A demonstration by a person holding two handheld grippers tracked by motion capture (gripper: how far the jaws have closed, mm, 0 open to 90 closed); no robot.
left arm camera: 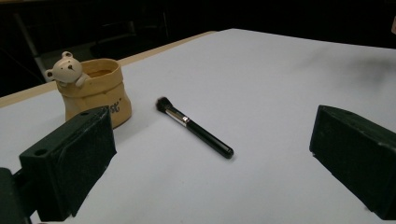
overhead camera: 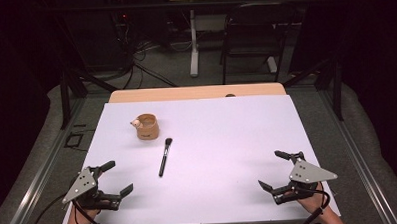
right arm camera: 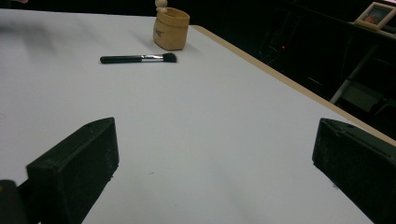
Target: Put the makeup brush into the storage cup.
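A black makeup brush [overhead camera: 164,156] lies flat on the white table cover [overhead camera: 227,136], bristles pointing toward a tan pot [overhead camera: 147,127] with a small bear figure on its rim. In the left gripper view the brush [left arm camera: 196,128] lies ahead between the jaws and the pot [left arm camera: 95,91] stands behind the left jaw. The right gripper view shows the brush [right arm camera: 138,58] and pot [right arm camera: 171,29] far off. My left gripper [overhead camera: 117,178] sits open at the near left corner. At the near right corner my right gripper [overhead camera: 274,169] is open too. Both hold nothing.
A wooden table edge [overhead camera: 196,92] shows beyond the white cover. A dark chair [overhead camera: 251,35] and a white table leg [overhead camera: 193,42] stand behind. Metal frame rails [overhead camera: 38,172] run along both sides. A framed picture [right arm camera: 373,14] sits off to the right.
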